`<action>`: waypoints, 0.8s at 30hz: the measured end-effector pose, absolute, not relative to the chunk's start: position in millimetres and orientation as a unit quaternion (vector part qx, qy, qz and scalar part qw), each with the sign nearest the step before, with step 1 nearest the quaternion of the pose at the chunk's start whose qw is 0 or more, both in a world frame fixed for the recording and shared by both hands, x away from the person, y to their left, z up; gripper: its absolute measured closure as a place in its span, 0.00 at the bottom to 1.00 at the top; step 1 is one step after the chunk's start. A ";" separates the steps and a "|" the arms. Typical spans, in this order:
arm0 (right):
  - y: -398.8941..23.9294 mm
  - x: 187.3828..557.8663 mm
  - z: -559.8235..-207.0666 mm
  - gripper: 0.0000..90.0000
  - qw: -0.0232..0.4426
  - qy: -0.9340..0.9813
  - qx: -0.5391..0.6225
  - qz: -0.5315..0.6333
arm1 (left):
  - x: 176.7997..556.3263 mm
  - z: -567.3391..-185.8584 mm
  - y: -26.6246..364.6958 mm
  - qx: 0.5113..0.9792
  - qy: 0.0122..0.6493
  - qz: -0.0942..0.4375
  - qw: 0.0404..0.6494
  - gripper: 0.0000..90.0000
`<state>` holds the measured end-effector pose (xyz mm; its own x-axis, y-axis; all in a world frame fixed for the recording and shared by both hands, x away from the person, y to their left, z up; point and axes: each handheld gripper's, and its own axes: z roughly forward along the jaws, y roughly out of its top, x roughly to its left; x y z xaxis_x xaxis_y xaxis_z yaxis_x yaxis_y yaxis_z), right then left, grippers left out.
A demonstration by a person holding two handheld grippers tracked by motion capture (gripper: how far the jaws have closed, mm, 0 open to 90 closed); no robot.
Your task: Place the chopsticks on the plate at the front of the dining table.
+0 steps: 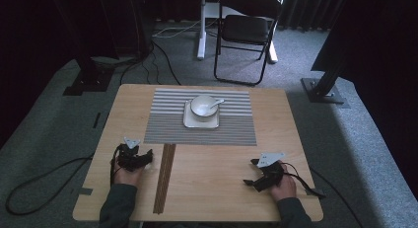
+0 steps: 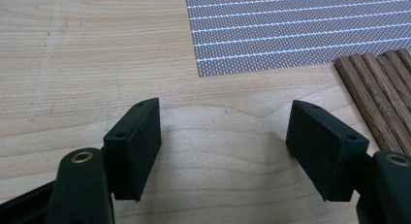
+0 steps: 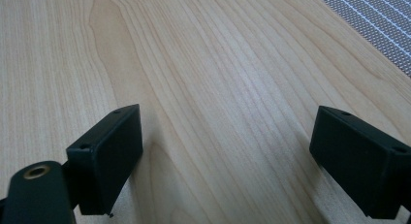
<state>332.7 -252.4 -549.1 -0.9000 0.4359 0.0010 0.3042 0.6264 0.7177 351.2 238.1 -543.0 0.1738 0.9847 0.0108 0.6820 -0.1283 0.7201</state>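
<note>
- While both grippers rest on the table (image 1: 276, 139), nothing is yet held; the nearest work object is the bundle of dark wooden sticks (image 1: 164, 176), lying lengthwise just beside the left gripper (image 1: 134, 158) and below the striped placemat (image 1: 199, 117).
- Placemat: carries a square plate (image 1: 188, 121) with a white bowl (image 1: 203, 106) and a spoon (image 1: 216, 103), well apart from both hands.
- Left gripper (image 2: 223, 136): jaws wide apart over bare wood; judged best turned toward the sticks and closed squarely across them.
- Right gripper (image 1: 262, 174), seen close (image 3: 225, 151): jaws apart, empty.
- Views compared: the high view gives the whole layout; the left gripper view alone resolves the separate stick (image 2: 373, 95) ends and the placemat (image 2: 300, 25) weave.
</note>
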 end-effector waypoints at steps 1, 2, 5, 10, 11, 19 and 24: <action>-252.4 332.7 -549.1 0.12 0.087 0.898 0.206 0.380 | 351.2 -542.7 238.1 0.707 0.590 0.254 0.295 0.32; -252.3 332.6 -549.1 0.12 0.087 0.897 0.206 0.380 | 351.3 -542.4 238.1 0.708 0.590 0.253 0.294 0.32; -252.4 332.7 -549.1 0.12 0.086 0.898 0.206 0.380 | 351.7 -542.2 238.0 0.708 0.590 0.253 0.294 0.32; -252.4 332.7 -549.2 0.12 0.086 0.898 0.206 0.380 | 352.4 -541.4 237.7 0.707 0.594 0.250 0.293 0.32; -252.4 332.7 -549.1 0.12 0.086 0.898 0.206 0.380 | 352.2 -541.0 237.8 0.705 0.596 0.249 0.293 0.33; -252.4 332.7 -549.1 0.12 0.087 0.898 0.206 0.380 | 350.8 -536.5 241.1 0.696 0.611 0.224 0.303 0.44; -252.4 332.7 -549.1 0.12 0.087 0.898 0.206 0.380 | 350.5 -536.1 239.3 0.699 0.609 0.224 0.301 0.46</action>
<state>332.7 -252.4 -549.1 -0.9003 0.4353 0.0007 0.3036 0.6268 0.7176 350.5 239.3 -536.1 0.1578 0.9860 -0.0537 0.7168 -0.0770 0.6931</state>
